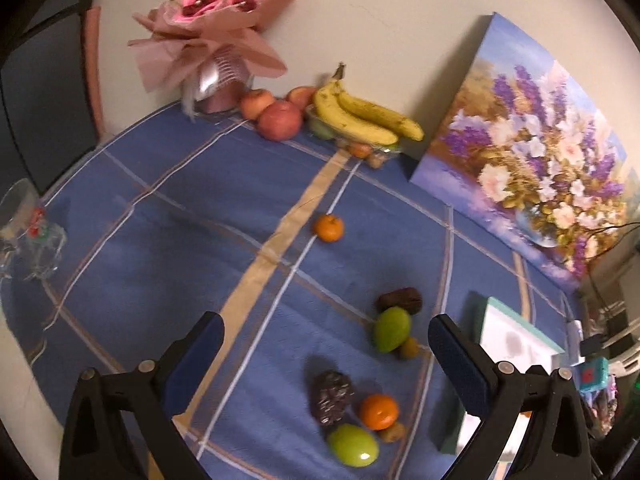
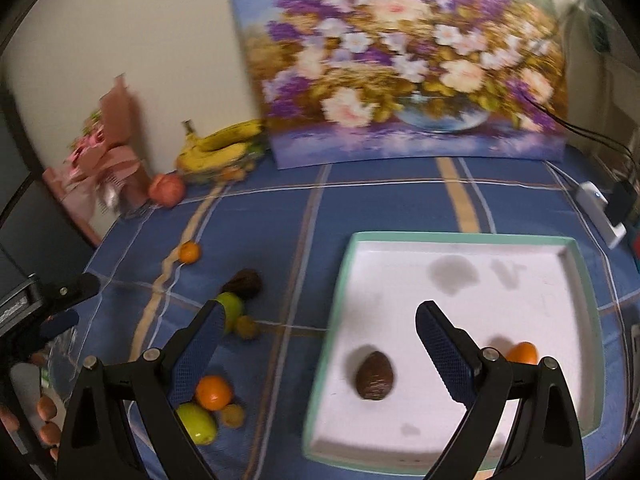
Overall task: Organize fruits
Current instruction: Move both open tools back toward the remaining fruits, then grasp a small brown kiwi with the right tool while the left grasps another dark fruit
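Fruits lie split between the white tray (image 2: 460, 280), holding a brown fruit (image 2: 375, 375) and perhaps a tangerine (image 2: 522, 353), and the table (image 1: 160, 208), where the spread, empty left tool (image 1: 325, 364) could nudge the clustered green mango (image 1: 353, 445) rolling, while the right tool (image 2: 316, 350) hovers equally spread.

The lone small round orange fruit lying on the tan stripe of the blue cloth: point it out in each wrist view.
Left wrist view: the lone small round orange fruit sits mid-frame, just right of the tan stripe.
Right wrist view: it lies left of centre, on the same stripe, beyond the left finger.
Shared landmark: the yellow banana bunch beside the flower painting.
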